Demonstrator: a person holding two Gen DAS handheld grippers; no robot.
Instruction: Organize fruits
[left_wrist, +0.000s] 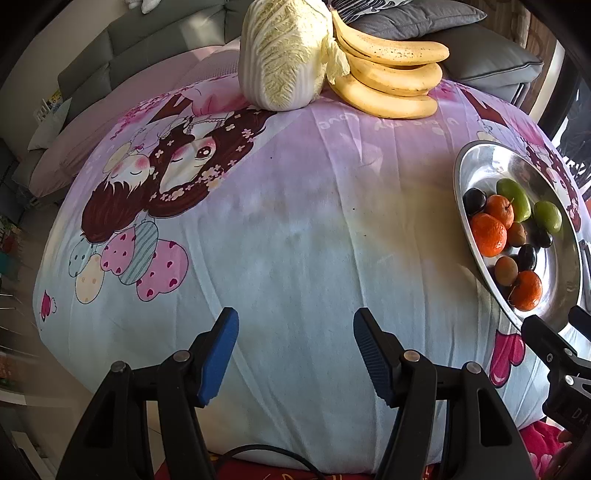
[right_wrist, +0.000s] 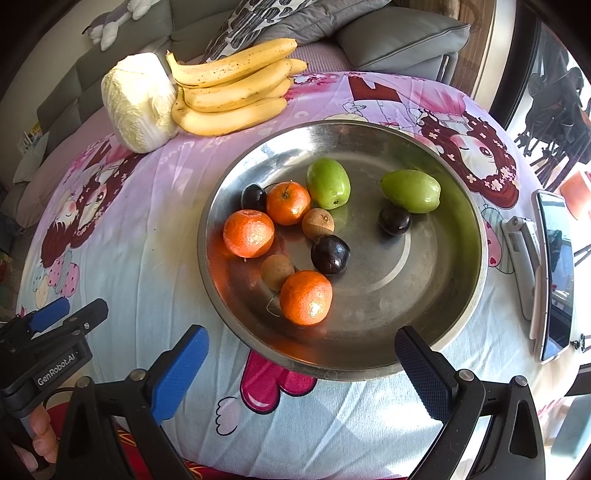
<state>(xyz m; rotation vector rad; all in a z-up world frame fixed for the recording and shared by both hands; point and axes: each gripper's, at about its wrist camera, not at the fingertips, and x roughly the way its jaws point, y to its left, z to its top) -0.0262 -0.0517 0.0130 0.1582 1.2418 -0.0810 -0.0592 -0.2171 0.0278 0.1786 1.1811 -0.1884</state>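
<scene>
Fingers (right_wrist: 424, 373) short of fruit bowl (right_wrist: 469, 280).

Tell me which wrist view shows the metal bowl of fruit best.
The right wrist view: the metal bowl sits centred with its full rim visible and every fruit inside separable. The left wrist view shows the same bowl only at the right edge, squeezed by distortion, its far side cut off and fruits overlapping.

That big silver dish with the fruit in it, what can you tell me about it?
The metal dish is round, shallow and shiny, like stainless steel, with a raised rim and a faint ring on its flat bottom. It sits level on the cartoon-printed cloth, toward the table's right side. Inside lie three oranges, two green fruits, three dark plums and two small brown fruits, mostly clustered left. The right gripper hovers open at its near rim.
</scene>
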